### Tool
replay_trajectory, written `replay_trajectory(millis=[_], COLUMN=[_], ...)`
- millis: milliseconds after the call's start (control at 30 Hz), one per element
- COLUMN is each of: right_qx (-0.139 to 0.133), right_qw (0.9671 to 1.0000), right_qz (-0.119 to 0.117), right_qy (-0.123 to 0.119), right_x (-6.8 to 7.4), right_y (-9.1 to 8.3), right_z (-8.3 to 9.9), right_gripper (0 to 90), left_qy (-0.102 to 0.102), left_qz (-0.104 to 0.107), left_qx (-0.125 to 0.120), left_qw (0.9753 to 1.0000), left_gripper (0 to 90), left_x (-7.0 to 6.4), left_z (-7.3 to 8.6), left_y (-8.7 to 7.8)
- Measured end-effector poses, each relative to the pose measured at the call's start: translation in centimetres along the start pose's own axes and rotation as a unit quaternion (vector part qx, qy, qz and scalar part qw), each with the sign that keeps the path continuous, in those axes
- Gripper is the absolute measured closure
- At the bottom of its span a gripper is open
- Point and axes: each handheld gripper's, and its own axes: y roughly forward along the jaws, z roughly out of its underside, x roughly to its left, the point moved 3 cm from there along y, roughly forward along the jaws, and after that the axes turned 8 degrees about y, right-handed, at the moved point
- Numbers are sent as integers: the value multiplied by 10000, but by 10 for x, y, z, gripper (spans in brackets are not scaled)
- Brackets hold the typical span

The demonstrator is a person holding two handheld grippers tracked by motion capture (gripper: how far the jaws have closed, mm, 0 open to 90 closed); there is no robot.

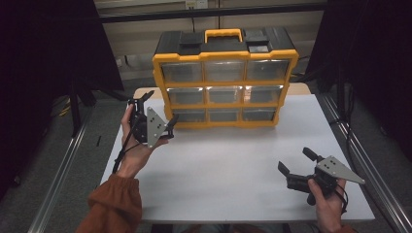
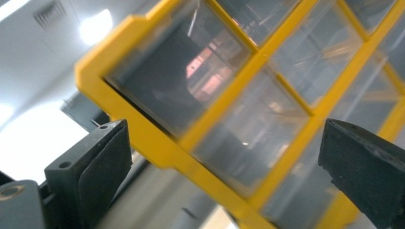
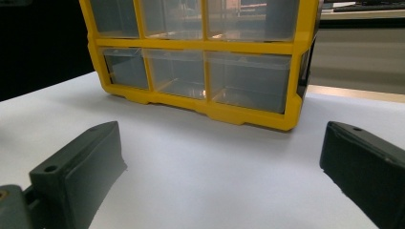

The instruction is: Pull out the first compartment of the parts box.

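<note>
left gripper (image 1: 160, 108): jaws standing wide apart, holding nothing, hovering tilted just off the organizer's lower-left corner.
right gripper (image 1: 295, 165): jaws spread wide, gripping nothing, sitting low over the worktop (image 1: 233, 165), pointing at the organizer well ahead of it.
drawer organizer (image 1: 225, 77): yellow frame, nine clear drawers, standing upright ahead of both grippers; left gripper view is looking at its corner from very close.
handling: likely rigid, boxy and bulky; smooth plastic is probably slippery; drawers look empty, so probably light.
grip point: carry handle (image 1: 223, 34) on top, or a drawer's front lip for opening.
</note>
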Motion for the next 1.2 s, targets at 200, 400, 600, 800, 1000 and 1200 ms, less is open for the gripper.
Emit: replay_trajectory(millis=[200, 400, 600, 800, 1000, 1200], right_qx=[-6, -9, -16, -16, -44, -44], right_qw=[10000, 10000, 10000, 10000, 10000, 10000], right_qz=[6, -4, -22, -20, -10, -15], right_qy=[-3, 15, 25, 16, 9, 15], right_x=[0, 0, 1, 1, 0, 0], right_y=[-1, -1, -1, -1, -1, -1], right_z=[0, 0, 0, 0, -1, -1], right_gripper=[6, 3, 1, 1, 0, 0], left_qy=[502, 885, 1244, 1521, 1949, 2236], left_qz=[-299, -439, -514, -509, -602, -742], left_qx=[-23, 78, 74, 60, 123, 359], left_qw=[9983, 9951, 9909, 9870, 9789, 9712], left_gripper=[69, 94, 101, 97, 99, 150], left_x=[10, 16, 18, 22, 30, 34], left_z=[-2, -5, -13, -17, -19, -17], left_y=[7, 13, 23, 34, 44, 52])
